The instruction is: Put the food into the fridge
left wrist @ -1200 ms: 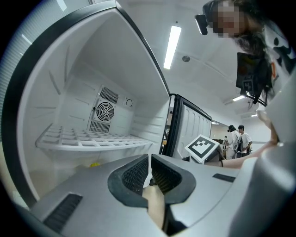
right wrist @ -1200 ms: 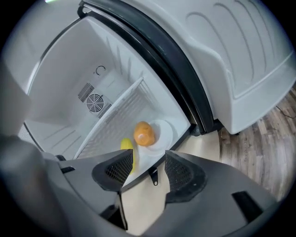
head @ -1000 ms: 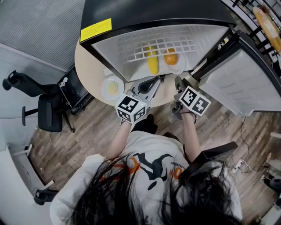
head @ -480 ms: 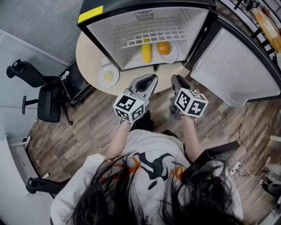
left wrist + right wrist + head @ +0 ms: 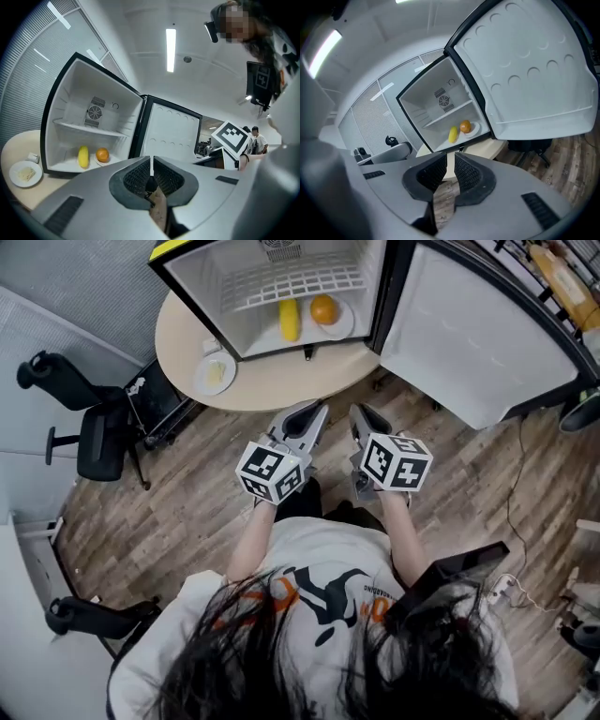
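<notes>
The small fridge [image 5: 220, 296] stands open on the round table [image 5: 272, 381], its door [image 5: 478, 343] swung out to the right. On its floor lie a yellow fruit [image 5: 290, 320] and an orange [image 5: 323, 308] on a white plate [image 5: 345, 326]. A second white plate with pale food [image 5: 215, 373] sits on the table left of the fridge. Both grippers hang over the wooden floor, short of the table. My left gripper [image 5: 314, 409] [image 5: 151, 161] is shut and empty. The jaws of my right gripper [image 5: 361, 412] [image 5: 450, 159] are closing with a narrow gap and nothing between them.
A black office chair [image 5: 94, 442] stands at the left beside the table, and another chair base [image 5: 84, 615] is at the lower left. A cable [image 5: 516, 521] runs over the floor at the right. A second person [image 5: 257, 138] stands far off in the left gripper view.
Both grippers have drawn back from the table edge toward the person, and the fridge now sits farther away in view. The right jaws have narrowed.
</notes>
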Demonstrator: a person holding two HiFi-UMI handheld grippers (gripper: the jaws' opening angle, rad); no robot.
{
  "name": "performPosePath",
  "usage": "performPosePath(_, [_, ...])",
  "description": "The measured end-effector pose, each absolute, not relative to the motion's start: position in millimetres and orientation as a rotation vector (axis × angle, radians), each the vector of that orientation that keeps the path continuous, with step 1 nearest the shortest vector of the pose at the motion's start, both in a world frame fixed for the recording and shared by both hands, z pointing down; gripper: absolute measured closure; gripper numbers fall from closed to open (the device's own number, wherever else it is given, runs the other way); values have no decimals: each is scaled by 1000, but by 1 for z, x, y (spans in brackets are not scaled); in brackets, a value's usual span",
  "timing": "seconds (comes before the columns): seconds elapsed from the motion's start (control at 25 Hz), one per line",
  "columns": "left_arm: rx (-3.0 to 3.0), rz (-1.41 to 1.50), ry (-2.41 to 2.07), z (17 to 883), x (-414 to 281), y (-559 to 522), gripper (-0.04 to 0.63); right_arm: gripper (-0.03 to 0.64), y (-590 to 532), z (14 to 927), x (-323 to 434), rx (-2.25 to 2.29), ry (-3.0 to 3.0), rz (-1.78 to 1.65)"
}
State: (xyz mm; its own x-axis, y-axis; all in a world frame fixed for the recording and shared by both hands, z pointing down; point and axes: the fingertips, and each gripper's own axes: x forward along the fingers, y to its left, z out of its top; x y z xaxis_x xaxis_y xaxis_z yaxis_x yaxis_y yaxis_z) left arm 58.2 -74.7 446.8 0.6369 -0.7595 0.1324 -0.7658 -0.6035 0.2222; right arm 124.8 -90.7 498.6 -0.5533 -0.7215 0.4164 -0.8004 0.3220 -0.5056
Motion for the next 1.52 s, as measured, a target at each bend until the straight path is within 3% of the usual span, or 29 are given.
performPosePath(0.64, [2585,115,-1287,444,55,-2,571,575,-23,496,112,1322,-2524,1047])
performPosePath(1.52, [2513,62,-1344,455,-91,159,571,580,145,503,-35,1204,-2516,1046])
